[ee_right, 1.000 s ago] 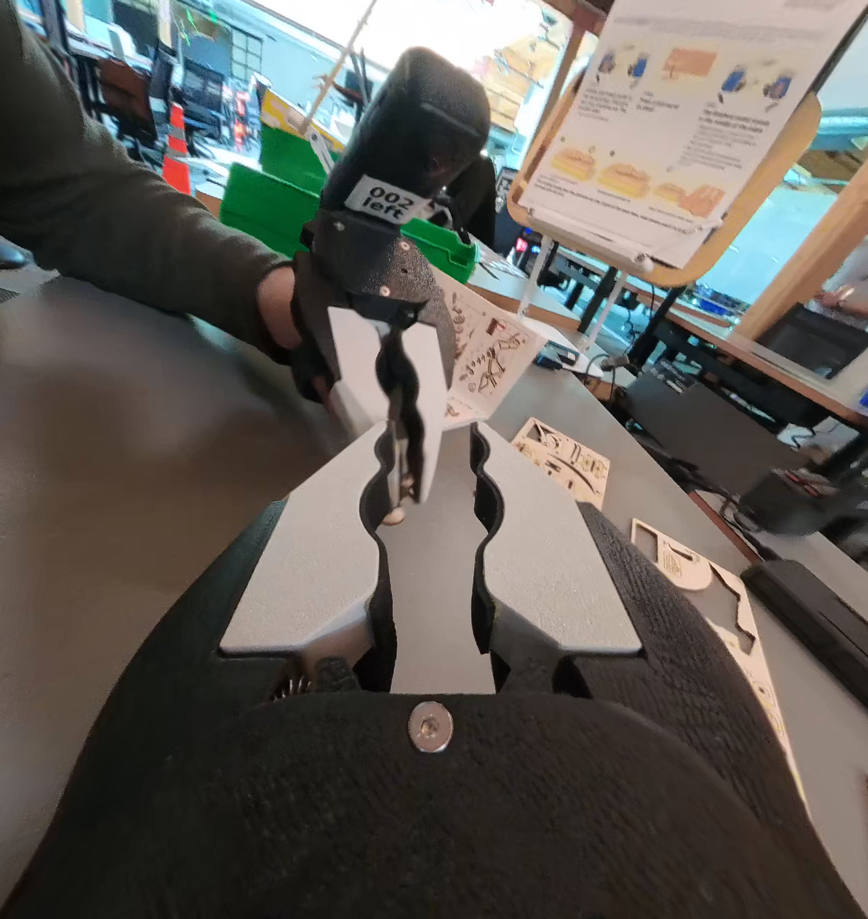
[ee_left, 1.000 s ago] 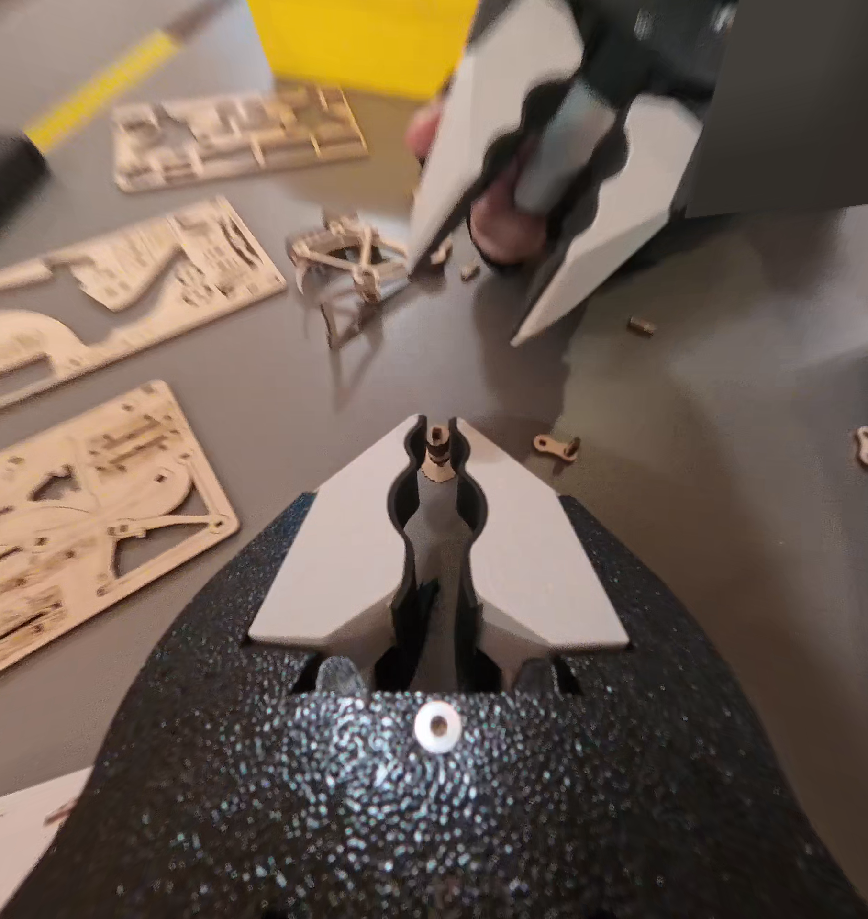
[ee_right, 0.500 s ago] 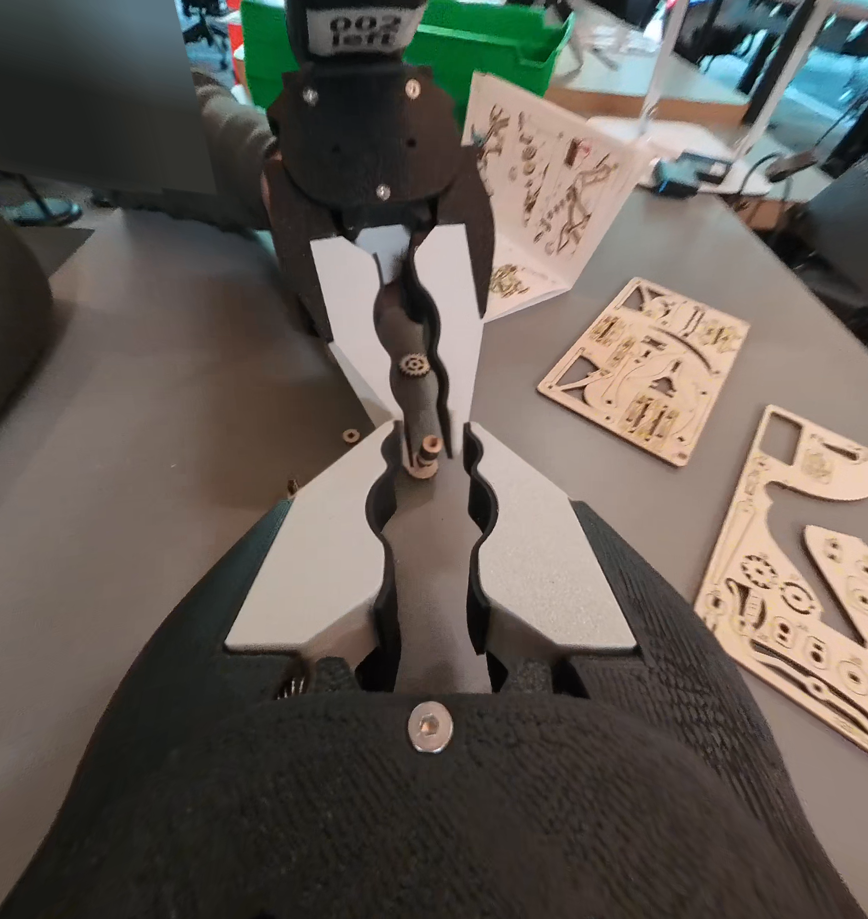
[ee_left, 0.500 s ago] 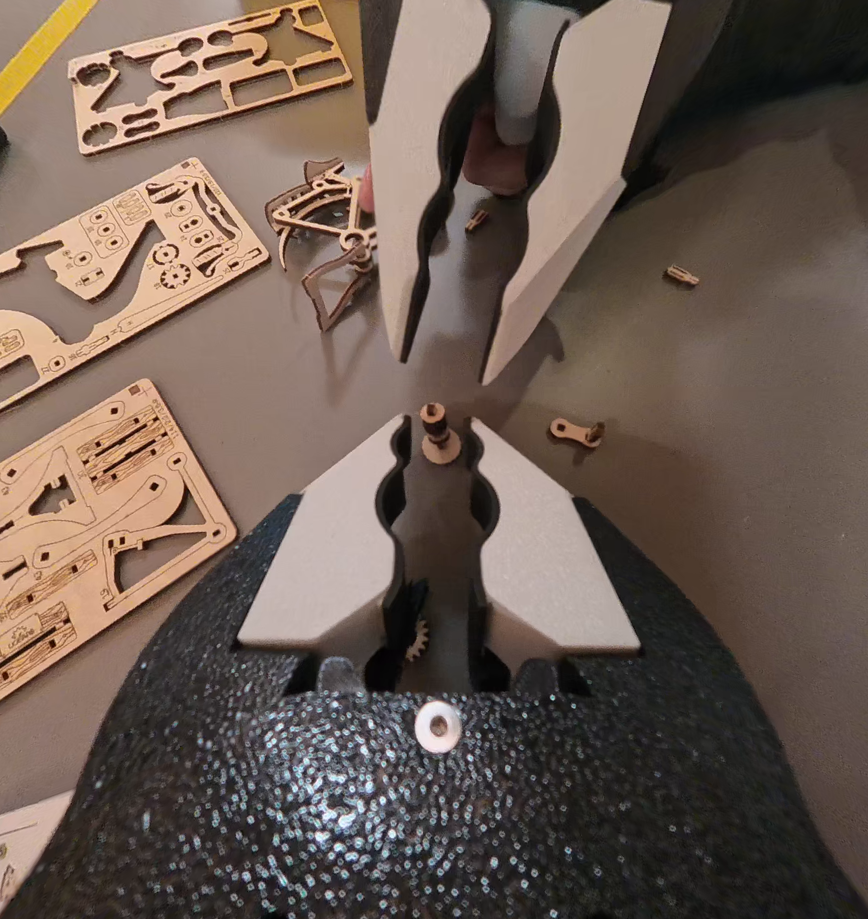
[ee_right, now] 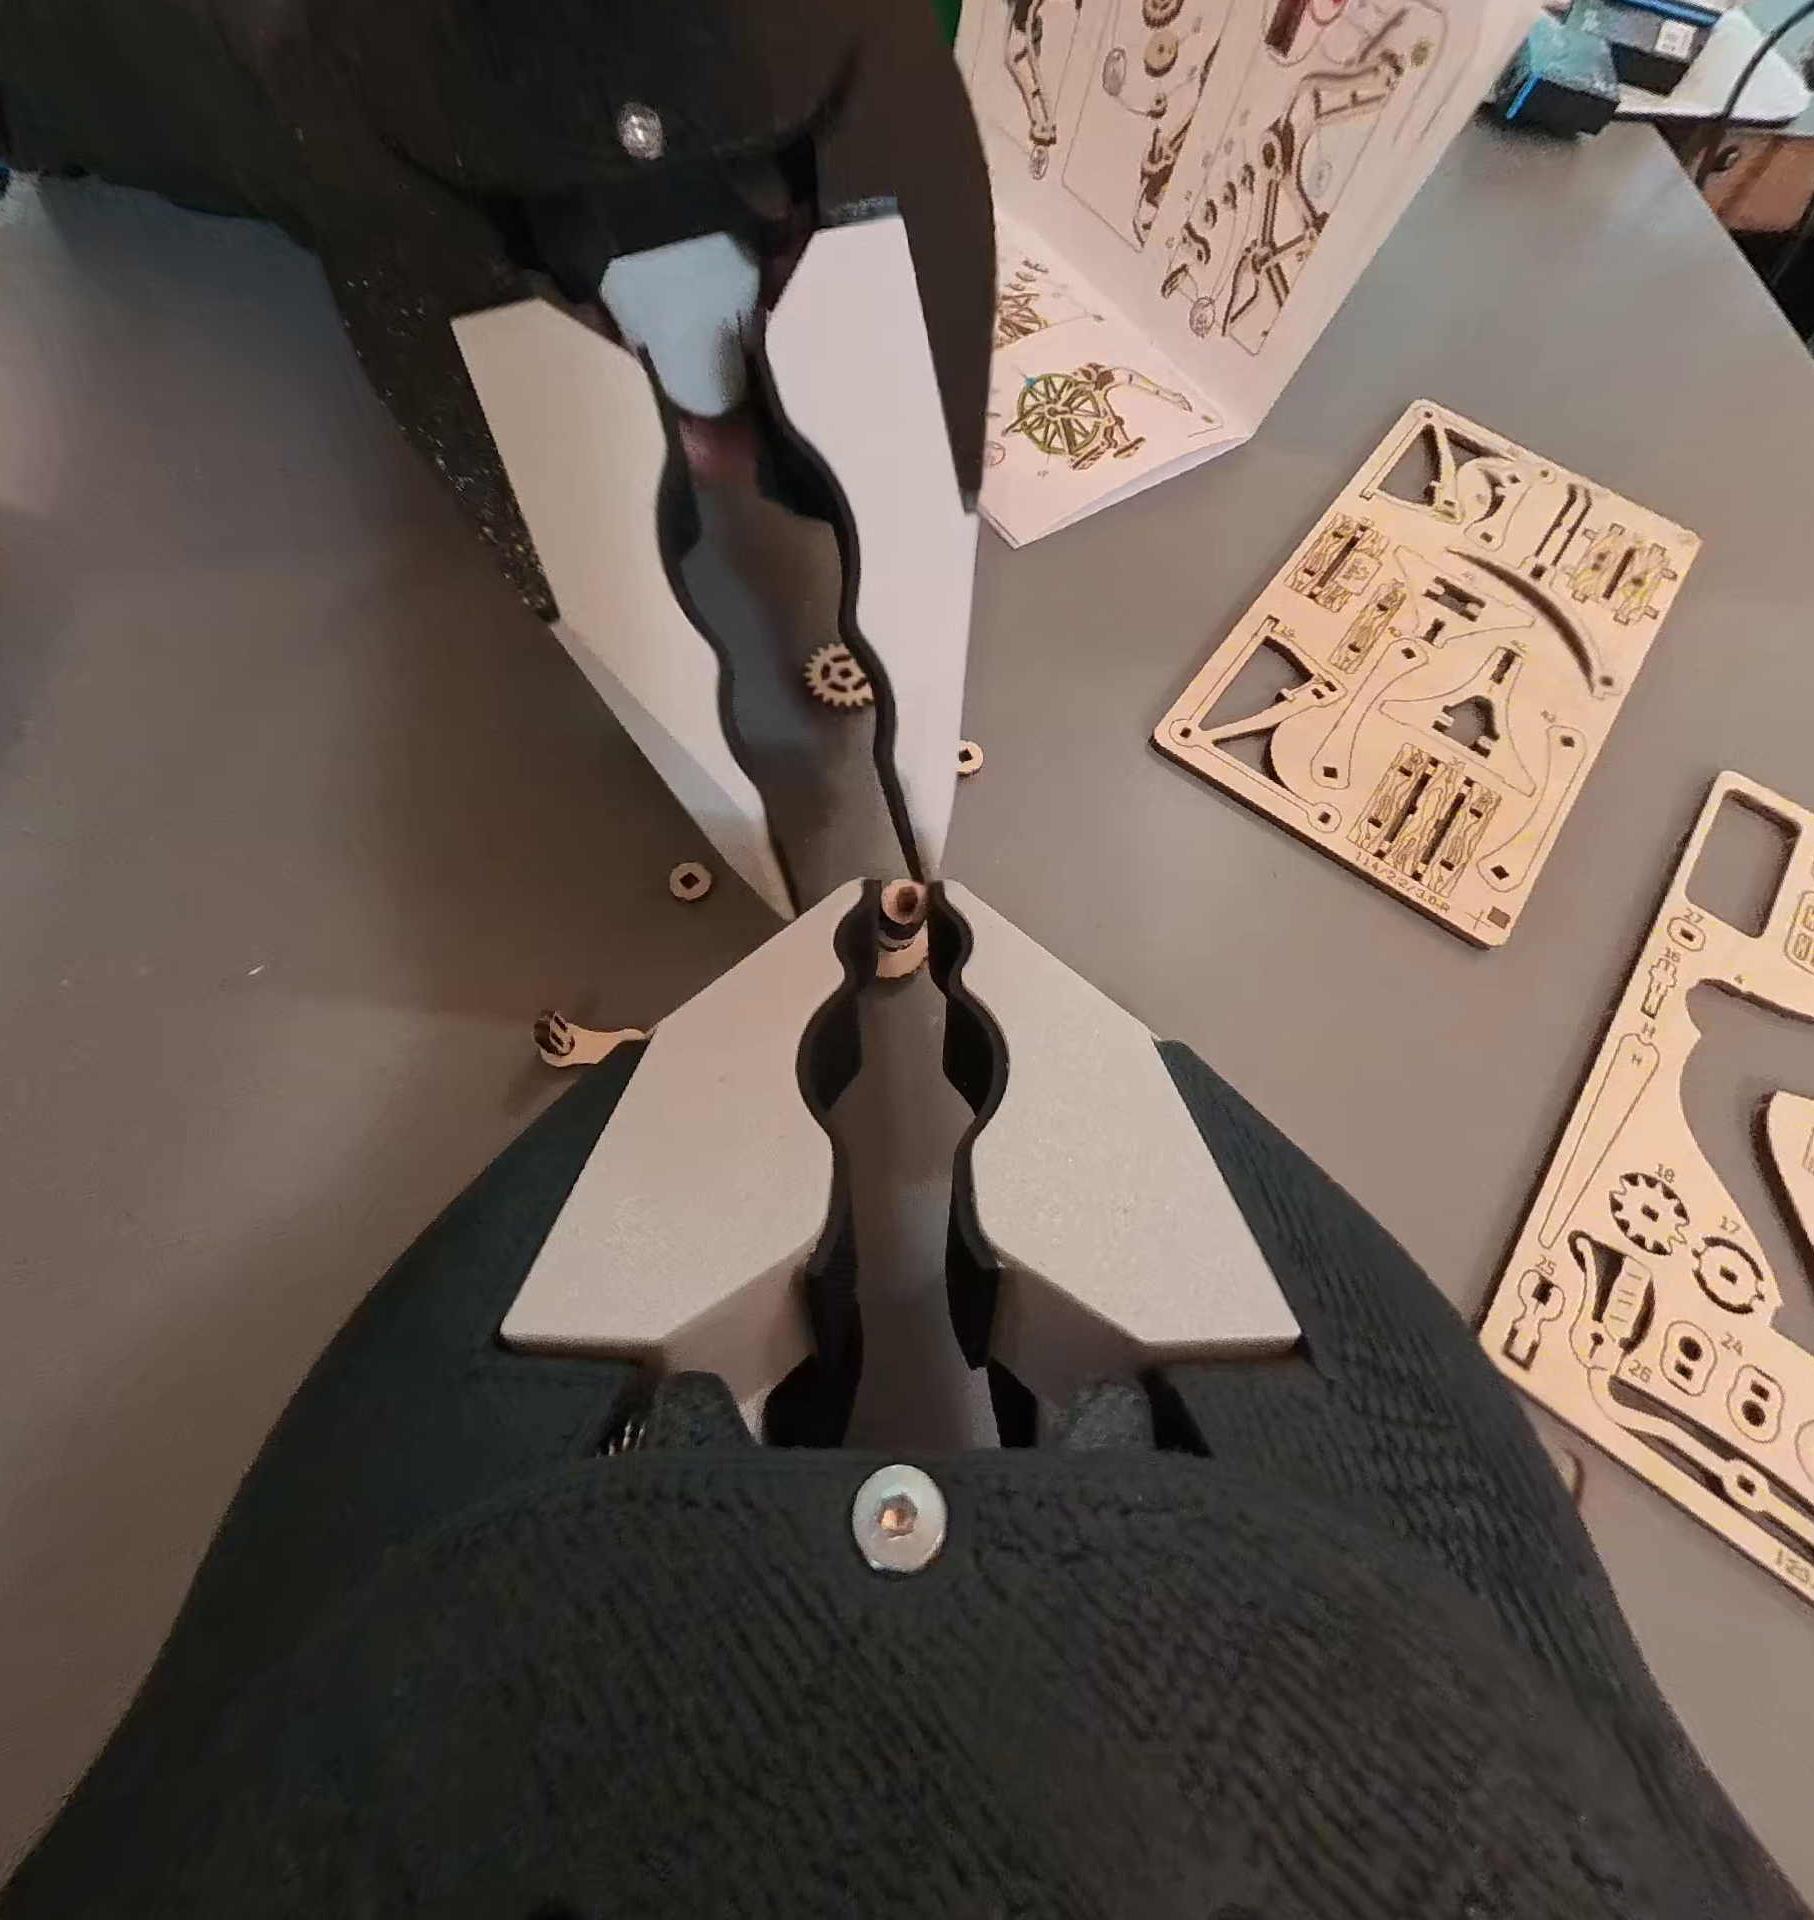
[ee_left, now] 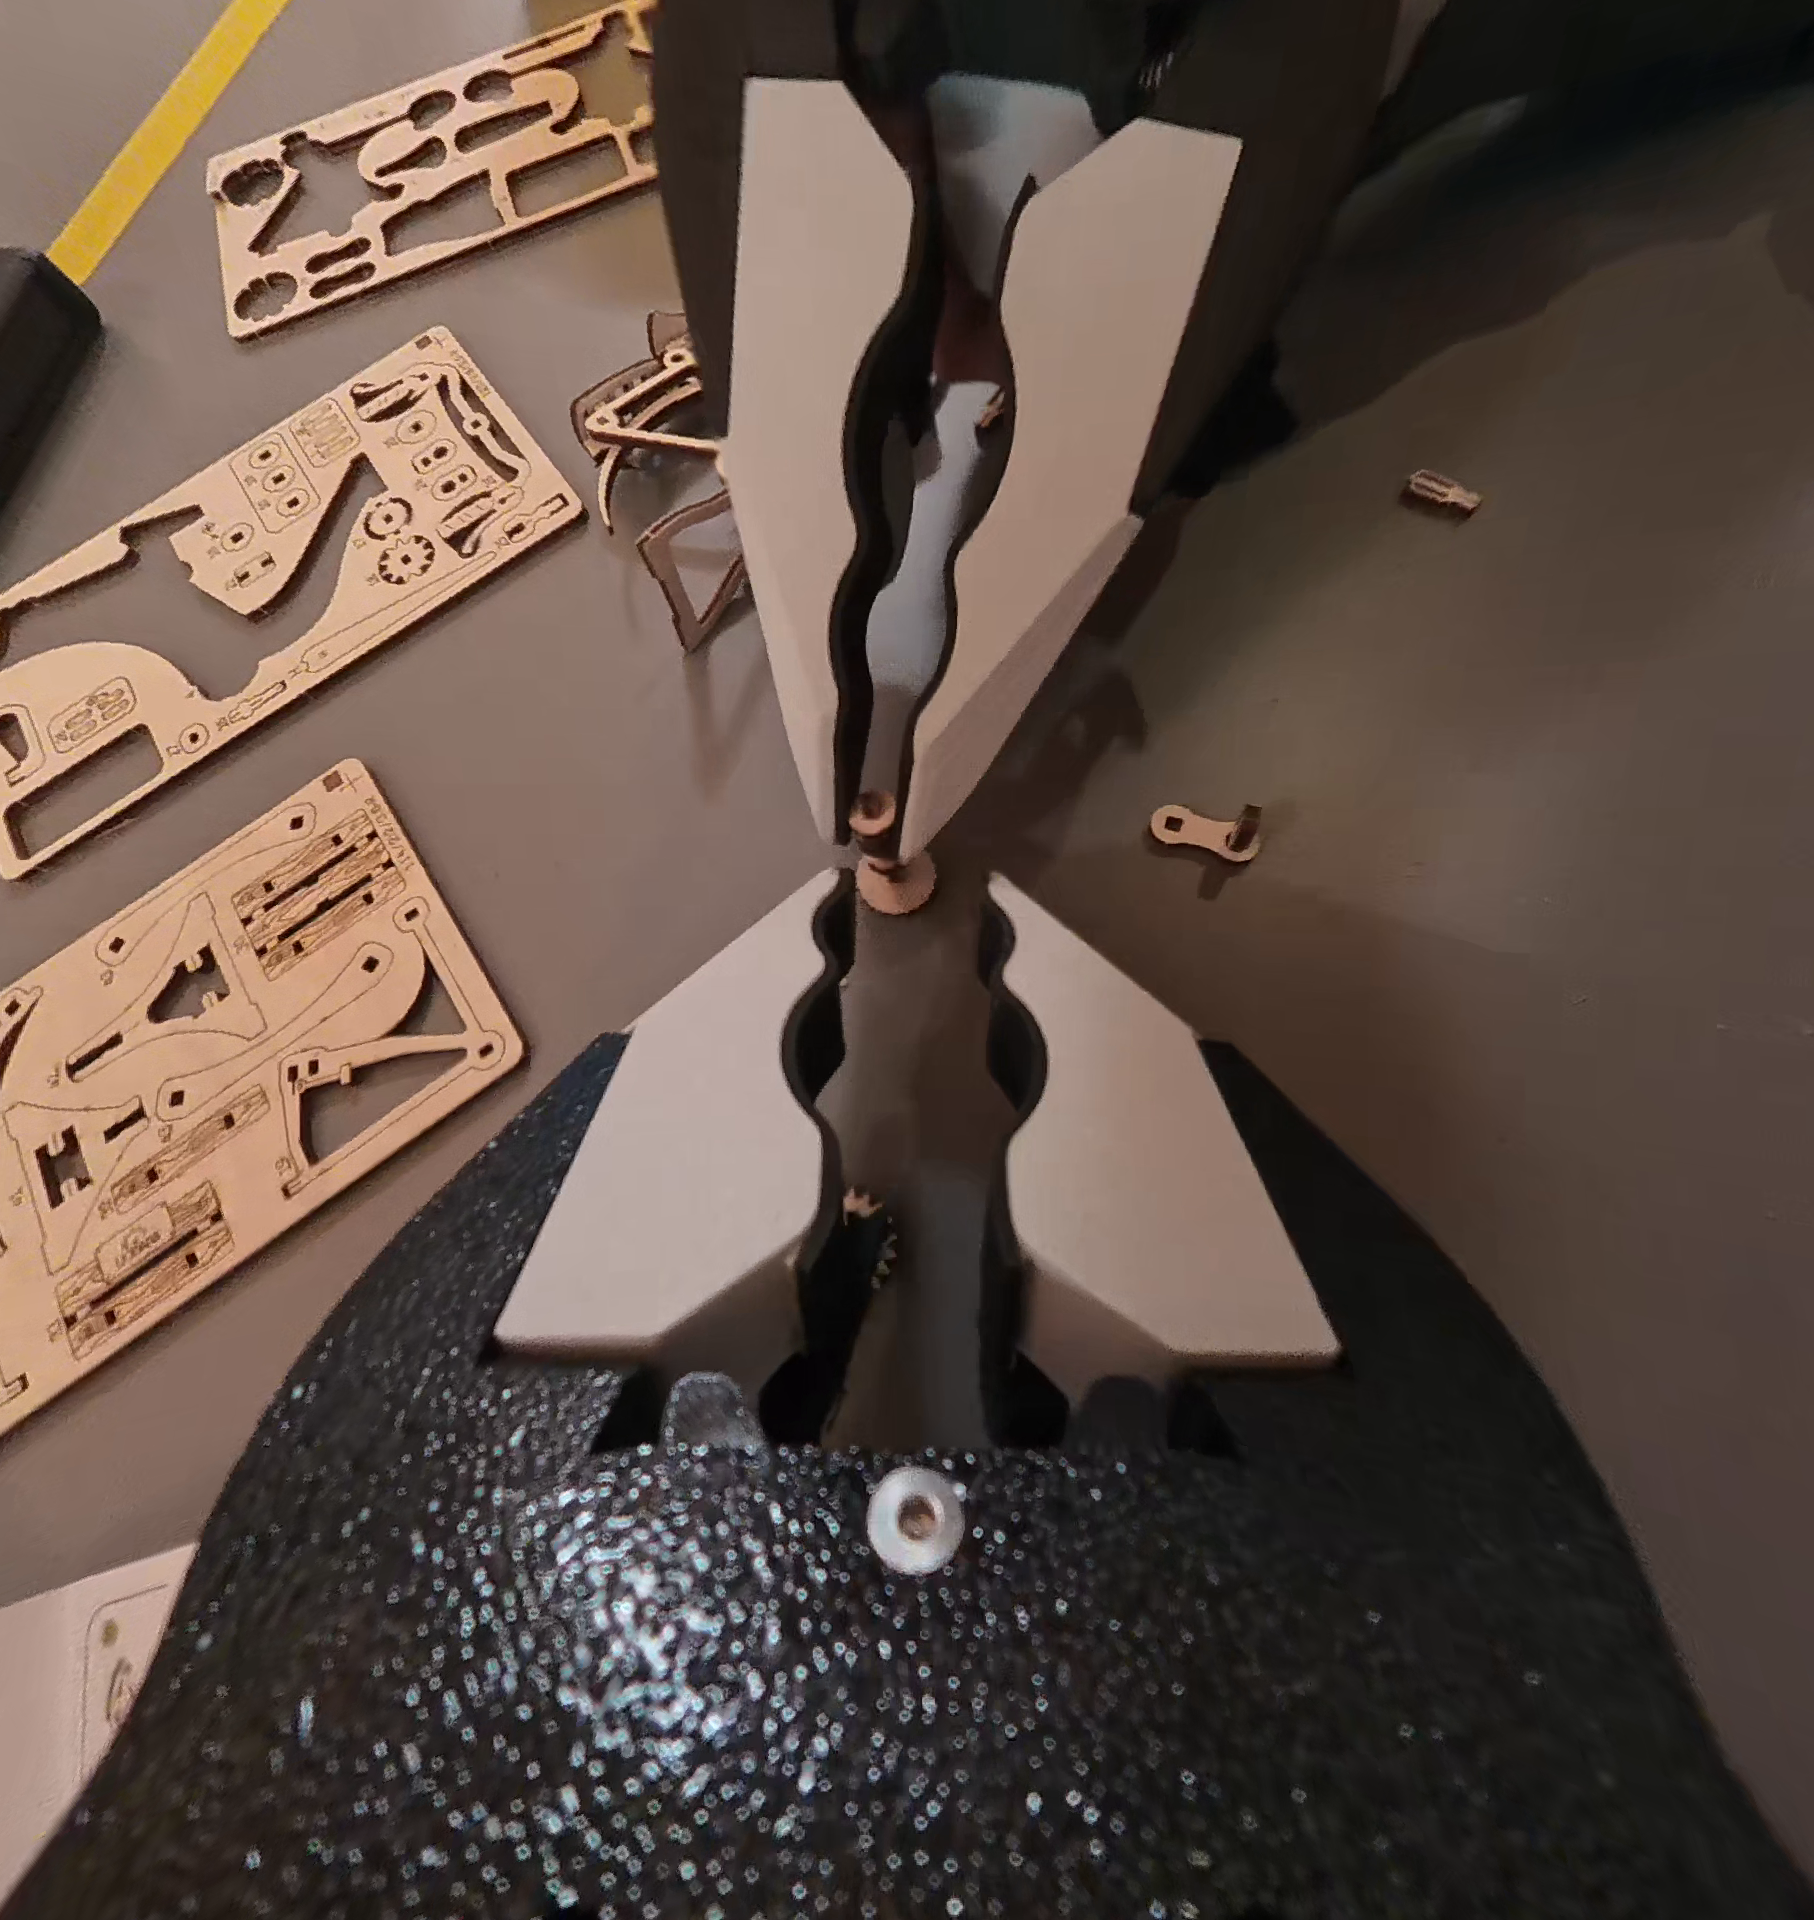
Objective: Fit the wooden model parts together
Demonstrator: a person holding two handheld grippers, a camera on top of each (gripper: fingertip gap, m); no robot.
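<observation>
Where a gap showed before, right hand-held gripper apparently around peg.

Dim, even indoor light in both wide-angle views, with straight edges bowing toward the corners. Soft shadows lie on the grey bench. Speckled glare glints on the left gripper housing (the nearest parts look slightly soft).
</observation>
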